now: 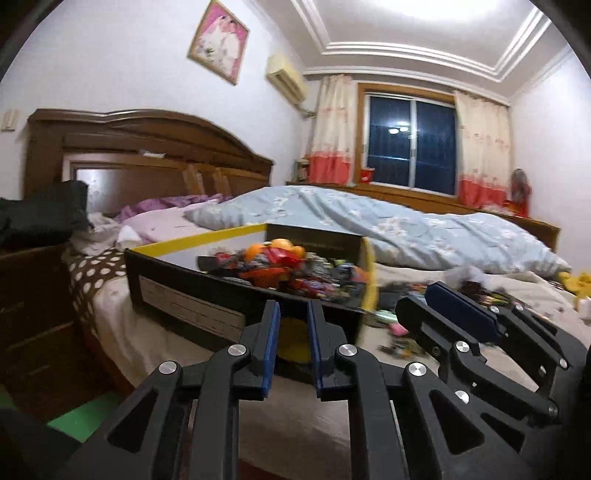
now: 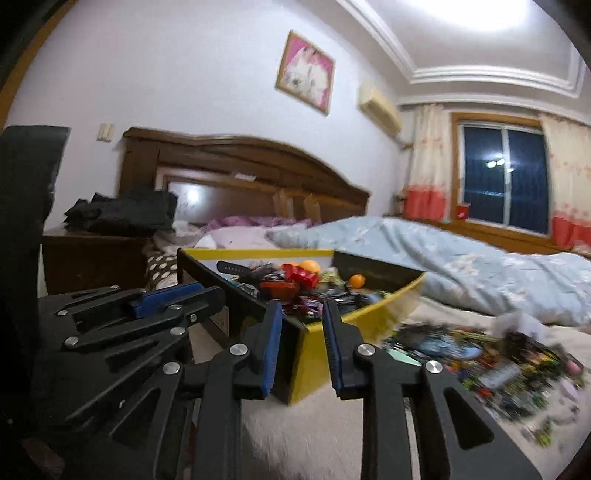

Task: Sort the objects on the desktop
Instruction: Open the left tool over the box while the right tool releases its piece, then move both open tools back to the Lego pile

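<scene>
With nothing between their slightly parted jaws, the left gripper (image 1: 293, 314) and right gripper (image 2: 303, 314) hover level before the yellow-and-black box (image 2: 314, 332) on the bed (image 2: 295, 424). Sorting seems between picks; next, a gripper must reach right to the loose scattered items (image 2: 491, 365) beside the box.

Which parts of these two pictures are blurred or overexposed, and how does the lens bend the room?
Left wrist view: the ceiling light burns out to white; the black and yellow cardboard box and its contents are smeared, while the black left gripper is sharp. Right wrist view: the scattered colourful small items on the bed are streaked; the brown wooden headboard bows from fisheye distortion.
</scene>
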`<state>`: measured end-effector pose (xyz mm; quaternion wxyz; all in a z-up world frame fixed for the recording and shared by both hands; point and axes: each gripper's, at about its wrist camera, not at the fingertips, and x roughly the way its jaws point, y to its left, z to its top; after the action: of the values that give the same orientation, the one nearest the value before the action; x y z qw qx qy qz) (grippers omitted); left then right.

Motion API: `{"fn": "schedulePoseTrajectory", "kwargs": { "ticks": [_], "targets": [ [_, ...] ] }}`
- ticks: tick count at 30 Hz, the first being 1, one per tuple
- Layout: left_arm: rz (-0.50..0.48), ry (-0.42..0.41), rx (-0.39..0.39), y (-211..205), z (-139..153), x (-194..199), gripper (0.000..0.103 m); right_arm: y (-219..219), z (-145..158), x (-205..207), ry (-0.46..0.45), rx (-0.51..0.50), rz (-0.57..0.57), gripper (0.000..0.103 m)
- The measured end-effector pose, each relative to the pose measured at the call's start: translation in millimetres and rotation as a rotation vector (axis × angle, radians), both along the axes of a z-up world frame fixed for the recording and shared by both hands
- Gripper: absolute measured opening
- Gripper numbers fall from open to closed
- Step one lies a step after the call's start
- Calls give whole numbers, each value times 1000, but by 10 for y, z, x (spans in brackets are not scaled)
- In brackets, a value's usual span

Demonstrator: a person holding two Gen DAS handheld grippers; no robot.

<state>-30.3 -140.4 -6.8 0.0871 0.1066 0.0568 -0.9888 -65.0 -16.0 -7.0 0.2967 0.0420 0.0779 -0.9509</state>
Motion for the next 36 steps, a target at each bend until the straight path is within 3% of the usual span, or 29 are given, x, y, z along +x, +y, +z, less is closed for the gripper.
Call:
{"fn": "schedulePoseTrajectory", "kwargs": {
  "ticks": [3, 14, 24, 31, 36],
  "targets": [
    [-29, -1, -34, 227, -9, 159, 15, 211, 5, 160, -67, -14, -33, 23],
    [-117, -24, -69, 653, -33, 440, 15, 663, 45, 461, -111, -56, -114, 23],
    [-188, -114, -23, 842, -159, 232, 15, 856, -99, 313, -211, -38, -191, 23],
    [-226, -136, -24, 993, -215, 74, 15, 1007, -167, 222, -233, -35, -263, 28],
    [-275, -100, -10, 1144, -257, -52, 15, 1204, -229, 126, -240, -39, -347, 31]
  ]
}}
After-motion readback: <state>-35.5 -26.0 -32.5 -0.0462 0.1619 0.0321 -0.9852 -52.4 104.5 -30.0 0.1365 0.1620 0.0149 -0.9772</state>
